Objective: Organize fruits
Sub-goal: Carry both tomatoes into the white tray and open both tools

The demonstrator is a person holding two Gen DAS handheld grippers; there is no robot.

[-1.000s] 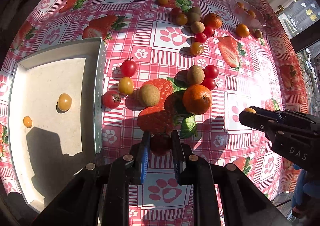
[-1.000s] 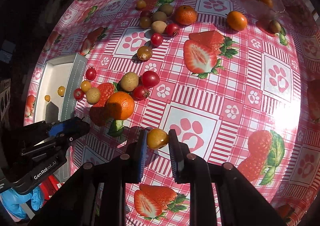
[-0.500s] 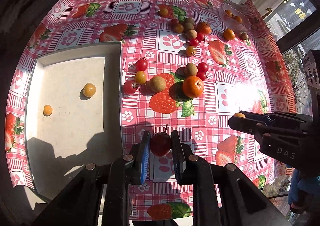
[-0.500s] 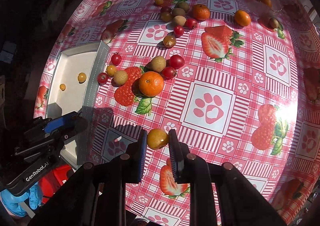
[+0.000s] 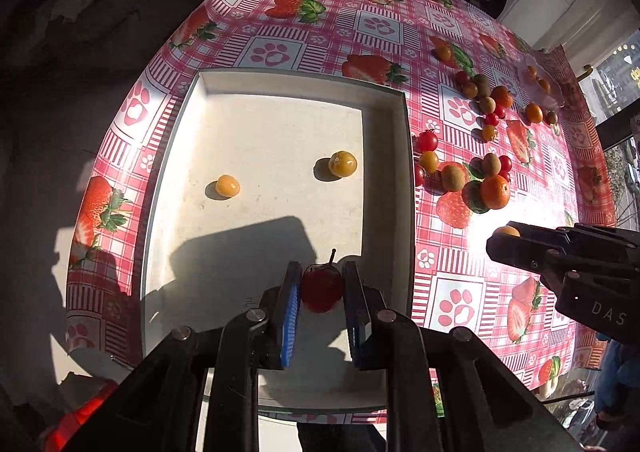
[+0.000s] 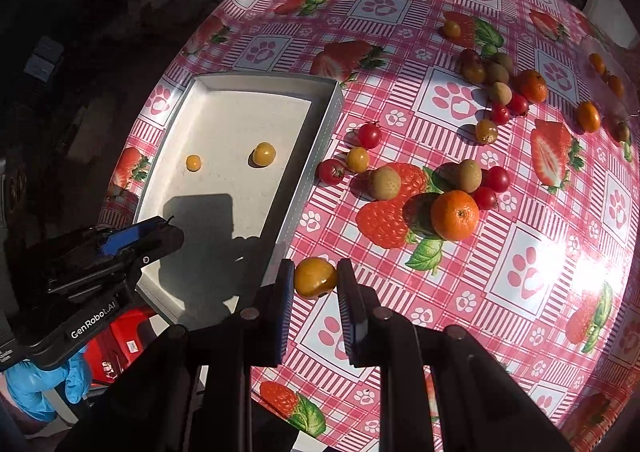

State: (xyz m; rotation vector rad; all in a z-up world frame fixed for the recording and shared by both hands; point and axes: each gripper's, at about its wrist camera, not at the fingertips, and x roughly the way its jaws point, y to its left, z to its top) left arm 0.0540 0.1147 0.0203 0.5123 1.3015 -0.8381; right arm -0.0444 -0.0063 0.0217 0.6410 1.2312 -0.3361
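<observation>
Both hand-held grippers are closed on fruit. One reads "GenRobot.AI" in white on its black plastic body: this is the left gripper [image 5: 321,288], seen from the right wrist camera, and its blue ribbed pads pinch a glossy, round red cherry tomato [image 5: 322,289] with a thin dark stem, above the near part of the white tray [image 5: 404,171]. The right gripper [image 6: 311,278] carries the letters "DAS" on its flank, as the left wrist camera shows, and clamps a smooth, round yellow cherry tomato [image 6: 315,277] over the tablecloth [image 6: 520,264], just beside the tray's right wall.

That tray is square and shallow, with a matt, slightly speckled pale floor and low upright walls. Two small yellow-orange tomatoes [image 5: 343,163] lie apart on its floor.

Glossy and wipe-clean in look, the tablecloth is printed in pink check with strawberries and paw-print squares. On it, right of the tray, sits a loose cluster: a dimpled mandarin [image 6: 455,215], fuzzy brown kiwi-like fruits [image 6: 385,182], and shiny red and yellow cherry tomatoes. Farther back lies a second cluster.

A blue glove [image 6: 44,380] shows beneath the left gripper.
</observation>
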